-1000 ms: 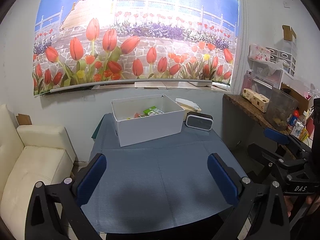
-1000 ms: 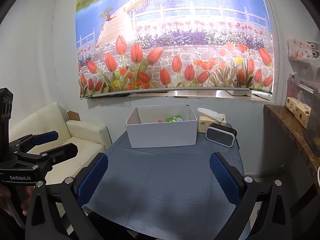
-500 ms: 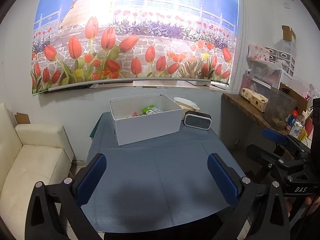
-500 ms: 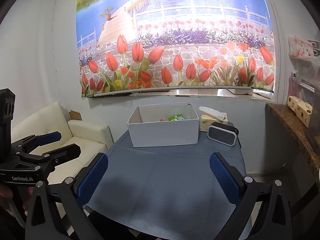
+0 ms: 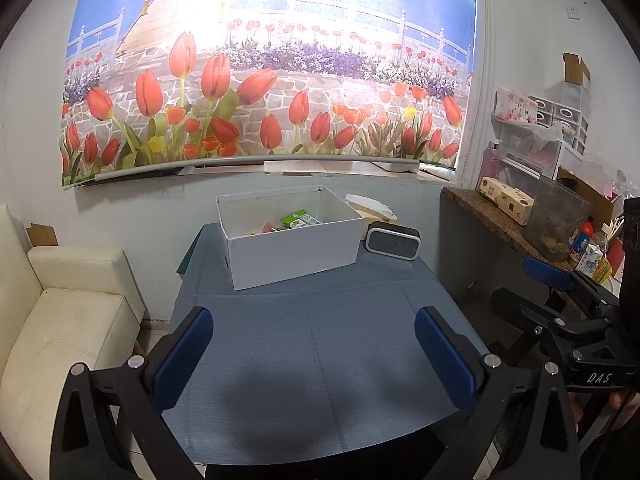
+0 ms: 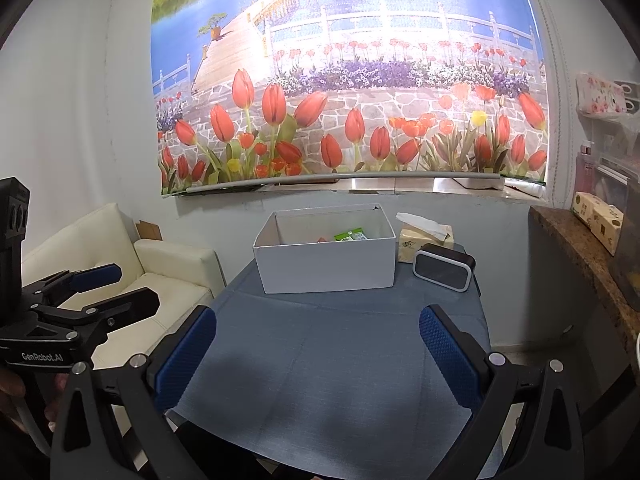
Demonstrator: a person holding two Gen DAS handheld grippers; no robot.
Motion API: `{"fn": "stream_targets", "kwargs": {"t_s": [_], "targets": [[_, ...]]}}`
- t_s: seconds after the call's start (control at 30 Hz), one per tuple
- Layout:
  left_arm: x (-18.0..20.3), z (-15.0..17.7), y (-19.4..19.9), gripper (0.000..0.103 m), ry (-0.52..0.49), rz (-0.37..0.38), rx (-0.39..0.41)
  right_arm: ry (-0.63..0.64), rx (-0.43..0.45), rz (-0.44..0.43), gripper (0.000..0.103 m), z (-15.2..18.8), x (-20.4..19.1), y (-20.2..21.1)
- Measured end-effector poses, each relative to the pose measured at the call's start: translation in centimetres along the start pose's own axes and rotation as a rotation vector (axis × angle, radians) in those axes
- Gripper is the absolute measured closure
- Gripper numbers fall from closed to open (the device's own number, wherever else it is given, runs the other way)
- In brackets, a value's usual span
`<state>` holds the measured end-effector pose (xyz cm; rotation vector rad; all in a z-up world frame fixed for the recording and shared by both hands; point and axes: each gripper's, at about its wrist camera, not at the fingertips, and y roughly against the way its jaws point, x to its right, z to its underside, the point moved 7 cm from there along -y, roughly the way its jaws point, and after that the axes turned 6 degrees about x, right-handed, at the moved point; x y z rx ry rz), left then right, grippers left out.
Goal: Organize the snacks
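Nearest the cameras, both tools are held level over the near edge of the tabletop (image 5: 320, 360), pointing toward the far wall. The left gripper (image 5: 314, 356) has its blue-padded fingers (image 5: 182, 356) spread wide with nothing between them. The right gripper (image 6: 318, 354) is spread just as wide and equally empty; in the left wrist view it shows side-on at the right, off the right edge of the tabletop, with a bit of the person's hand (image 5: 622, 404) behind it. In the right wrist view the left tool shows at the left, off the left edge, in front of a cream sofa (image 6: 160, 276).

The blue-grey cloth covering the tabletop is bare from the near edge to past the middle.

At the far edge stands a white box (image 5: 296, 252), open at the top, its long axis running left to right along that edge; in the left wrist view it looks slightly turned. The snacks (image 5: 298, 220) lie inside, toward its right half: a green packet and something red are visible, the rest hidden by the front wall.

Just beside the box's right end, near the far right corner, sits a small black clock (image 6: 442, 270), and behind it a tissue pack (image 6: 424, 236).

On the wall beyond hangs a tulip poster (image 6: 348, 92).
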<state>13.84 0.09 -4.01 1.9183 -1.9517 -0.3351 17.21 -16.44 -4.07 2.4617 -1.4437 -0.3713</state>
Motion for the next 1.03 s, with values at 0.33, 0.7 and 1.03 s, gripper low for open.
{"fn": "stream_targets", "kwargs": {"t_s": [0.33,0.7,1.03], "targets": [[-0.07,0.05,0.23,0.000,0.003,-0.004,0.004,0.000,-0.002,0.001,0.000,0.04,0.03,0.06],[-0.16,0.04,0.46,0.000,0.006,-0.005,0.001,0.001,-0.001,0.003,0.000,0.00,-0.02,0.12],[-0.09,-0.04,0.61,0.000,0.009,-0.002,0.007,-0.001,-0.001,0.000,0.000,-0.08,-0.19,0.10]]}}
